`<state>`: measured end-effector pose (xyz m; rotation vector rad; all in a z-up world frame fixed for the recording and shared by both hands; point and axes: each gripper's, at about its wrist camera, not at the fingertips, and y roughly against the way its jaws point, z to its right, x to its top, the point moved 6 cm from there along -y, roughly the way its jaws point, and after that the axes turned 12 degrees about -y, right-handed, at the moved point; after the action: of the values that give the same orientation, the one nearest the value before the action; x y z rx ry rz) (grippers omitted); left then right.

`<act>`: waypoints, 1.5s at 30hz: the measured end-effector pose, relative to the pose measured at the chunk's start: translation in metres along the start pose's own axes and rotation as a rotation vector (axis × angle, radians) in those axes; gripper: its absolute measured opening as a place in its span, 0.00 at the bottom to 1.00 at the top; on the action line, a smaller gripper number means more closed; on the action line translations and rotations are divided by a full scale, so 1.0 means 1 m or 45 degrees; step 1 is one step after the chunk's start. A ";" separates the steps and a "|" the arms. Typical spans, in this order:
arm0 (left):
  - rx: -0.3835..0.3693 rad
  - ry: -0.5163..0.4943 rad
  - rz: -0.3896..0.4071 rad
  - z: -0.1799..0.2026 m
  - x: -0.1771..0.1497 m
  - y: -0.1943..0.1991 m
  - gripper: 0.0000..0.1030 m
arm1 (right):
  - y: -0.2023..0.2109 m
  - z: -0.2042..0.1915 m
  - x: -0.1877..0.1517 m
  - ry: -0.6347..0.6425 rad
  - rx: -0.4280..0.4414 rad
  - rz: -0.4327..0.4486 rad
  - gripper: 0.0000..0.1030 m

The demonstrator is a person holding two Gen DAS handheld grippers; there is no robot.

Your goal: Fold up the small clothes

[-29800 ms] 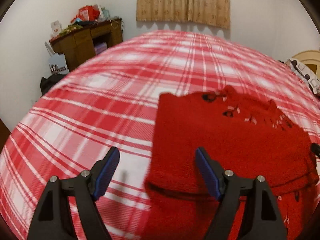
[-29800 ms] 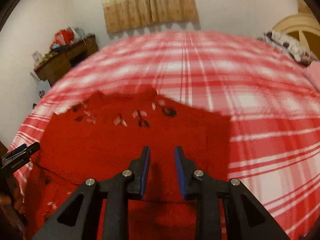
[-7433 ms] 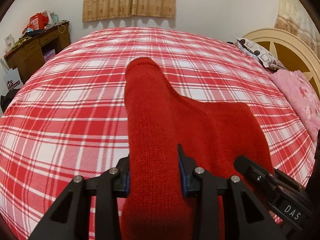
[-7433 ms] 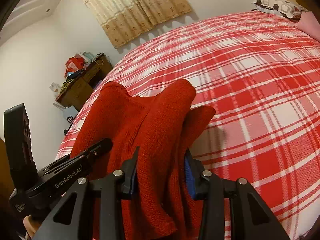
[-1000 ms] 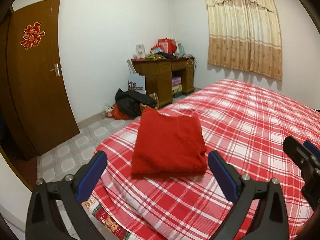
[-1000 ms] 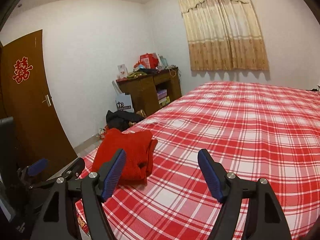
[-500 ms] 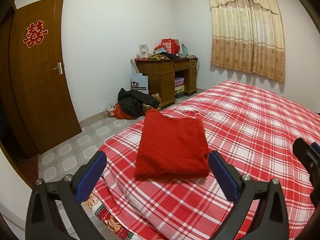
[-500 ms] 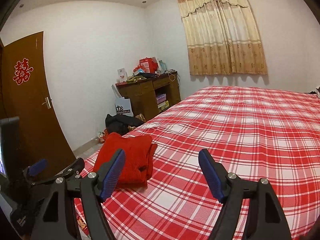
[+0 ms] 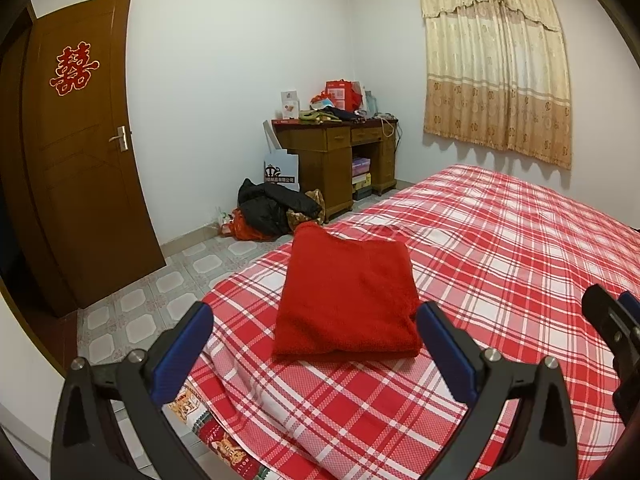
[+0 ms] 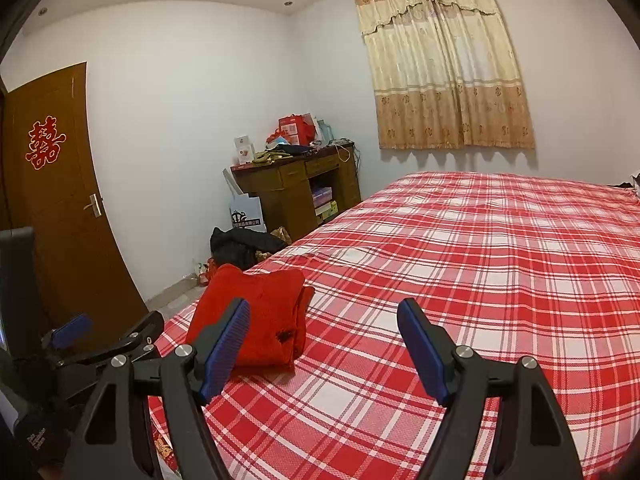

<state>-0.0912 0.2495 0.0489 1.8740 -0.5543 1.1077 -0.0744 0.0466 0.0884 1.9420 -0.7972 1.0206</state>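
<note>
A red knit sweater [image 9: 346, 294] lies folded in a neat rectangle near the corner of the red plaid bed [image 9: 500, 248]. It also shows in the right wrist view [image 10: 260, 312], at the left of the bed [image 10: 460, 264]. My left gripper [image 9: 314, 346] is open and empty, held back from the sweater and above the bed edge. My right gripper [image 10: 324, 340] is open and empty, to the right of the sweater. The left gripper [image 10: 100, 336] shows at the lower left of the right wrist view.
A wooden desk [image 9: 340, 148] with clutter stands against the far wall. A dark clothes pile [image 9: 276, 210] and a paper bag [image 9: 281, 172] lie on the tiled floor beside it. A brown door [image 9: 86, 152] is at the left. A curtain [image 9: 496, 64] hangs behind the bed.
Both grippers have drawn back and tilted up slightly from the folded sweater in the last second. The sweater has not moved. Earlier it was spread out, then held in both grippers.
</note>
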 end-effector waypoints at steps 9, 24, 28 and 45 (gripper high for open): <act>0.001 -0.002 -0.017 -0.001 -0.003 -0.003 1.00 | -0.002 0.000 -0.002 -0.004 -0.005 -0.015 0.75; 0.001 -0.004 -0.022 -0.002 -0.003 -0.005 1.00 | -0.006 -0.002 -0.004 -0.004 -0.001 -0.029 0.75; 0.001 -0.005 -0.025 -0.002 -0.004 -0.005 1.00 | -0.008 -0.001 -0.006 -0.008 -0.001 -0.035 0.75; 0.000 -0.015 -0.056 0.000 -0.005 -0.010 1.00 | -0.010 0.003 -0.010 -0.022 -0.010 -0.044 0.75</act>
<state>-0.0866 0.2543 0.0396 1.8851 -0.5177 1.0689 -0.0701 0.0503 0.0747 1.9541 -0.7732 0.9800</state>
